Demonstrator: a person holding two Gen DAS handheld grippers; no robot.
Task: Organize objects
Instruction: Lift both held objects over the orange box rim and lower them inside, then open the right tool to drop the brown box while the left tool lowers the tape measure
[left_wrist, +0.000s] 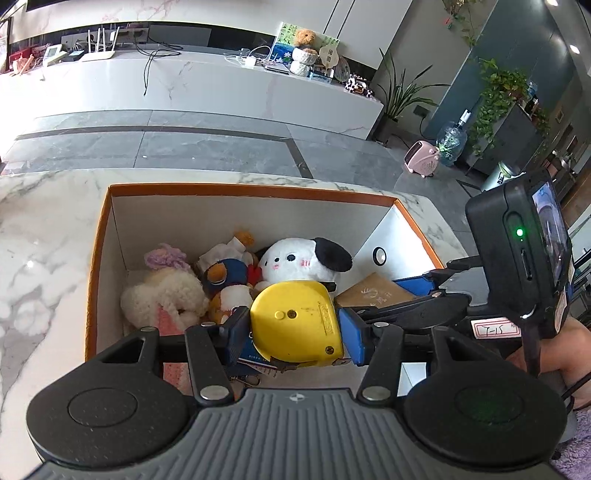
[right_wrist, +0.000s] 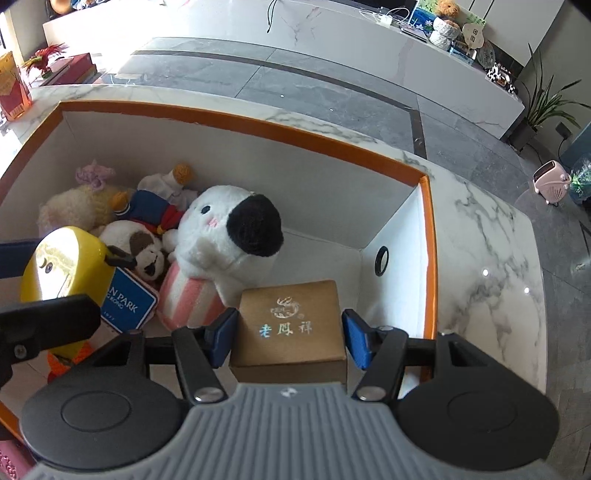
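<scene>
Over the orange-rimmed box (left_wrist: 258, 190) on the counter (left_wrist: 44, 229), the left hand-held gripper (left_wrist: 291, 325) clamps a rigid, slick-looking yellow tape measure (left_wrist: 295, 319) by its flat sides, while the right hand-held gripper (right_wrist: 288, 332) squeezes a light, stiff brown cardboard box (right_wrist: 291, 325) across opposite walls.

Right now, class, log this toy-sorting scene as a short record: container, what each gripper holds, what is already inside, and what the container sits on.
container: open box, orange rim, white inside
left gripper: shut on a yellow tape measure, over the box
right gripper: shut on a small brown box, over the box
already inside: black-eared white plush dog, cream plush with purple bow, other soft toys
surface: marble table
</scene>
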